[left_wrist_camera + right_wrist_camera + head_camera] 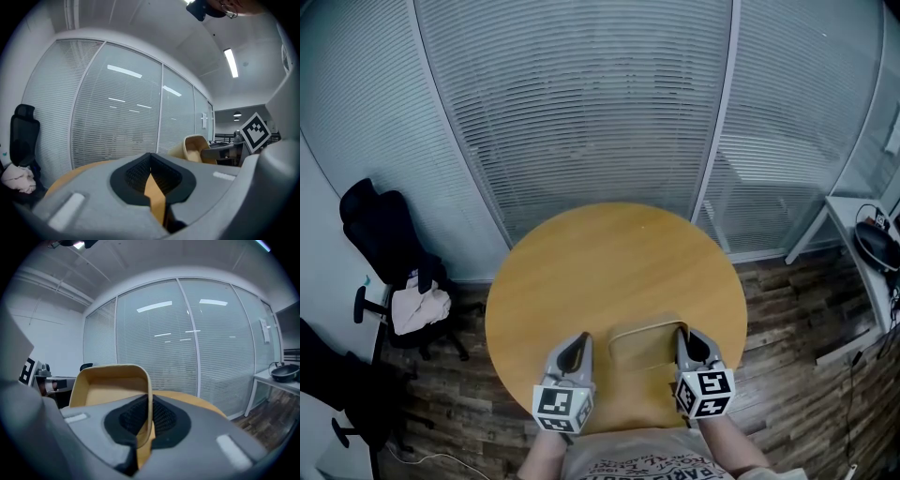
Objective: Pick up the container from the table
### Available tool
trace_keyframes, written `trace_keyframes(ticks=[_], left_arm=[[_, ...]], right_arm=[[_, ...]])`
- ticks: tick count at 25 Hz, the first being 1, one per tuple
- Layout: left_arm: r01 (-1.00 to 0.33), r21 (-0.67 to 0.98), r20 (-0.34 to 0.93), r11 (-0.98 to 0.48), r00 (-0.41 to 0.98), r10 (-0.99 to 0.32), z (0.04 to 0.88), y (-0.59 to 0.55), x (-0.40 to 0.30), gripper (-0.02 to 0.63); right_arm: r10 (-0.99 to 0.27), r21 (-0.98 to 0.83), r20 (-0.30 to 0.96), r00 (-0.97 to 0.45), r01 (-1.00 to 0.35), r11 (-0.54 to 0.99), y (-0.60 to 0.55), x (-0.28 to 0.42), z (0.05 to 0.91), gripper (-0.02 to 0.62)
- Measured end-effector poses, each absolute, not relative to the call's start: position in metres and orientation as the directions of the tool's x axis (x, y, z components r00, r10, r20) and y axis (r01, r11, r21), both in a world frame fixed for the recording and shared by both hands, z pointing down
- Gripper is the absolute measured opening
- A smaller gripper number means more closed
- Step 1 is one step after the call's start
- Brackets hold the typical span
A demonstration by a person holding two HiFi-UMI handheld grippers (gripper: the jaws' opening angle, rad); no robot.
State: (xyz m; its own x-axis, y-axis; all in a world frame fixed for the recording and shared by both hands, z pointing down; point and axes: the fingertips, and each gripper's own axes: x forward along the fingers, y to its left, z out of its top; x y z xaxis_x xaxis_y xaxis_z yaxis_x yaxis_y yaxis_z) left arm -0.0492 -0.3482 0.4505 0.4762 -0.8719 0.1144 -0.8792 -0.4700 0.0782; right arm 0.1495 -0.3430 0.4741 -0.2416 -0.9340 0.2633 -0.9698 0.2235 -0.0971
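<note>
Container (645, 352), tan and open-topped, at near edge of round wooden table (609, 262), between the two grippers. Right wall pinched in right gripper (686, 339), clenched on it, thin wall standing upright between the black pads (161, 420). Unclear whether base touches tabletop. Left gripper (579, 345) just beside container's left wall, apart from it, jaws drawn together to a narrow slit and grasping nothing. Black office chair (389, 239) on wood-plank floor (797, 319) beyond table's left edge. Glass wall with blinds (581, 94) beyond far edge.
</note>
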Motion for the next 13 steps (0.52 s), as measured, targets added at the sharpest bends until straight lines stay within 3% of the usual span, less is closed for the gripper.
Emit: trace_keyframes(ticks=[13], left_arm=[[-0.893, 0.045, 0.145, -0.448, 0.449, -0.882, 0.4522, -0.3527, -0.0576, 0.006]], right_arm=[[-0.929, 0.004, 0.267, -0.255, -0.964, 0.266, -0.3440, 0.1389, 0.4719, 0.006]])
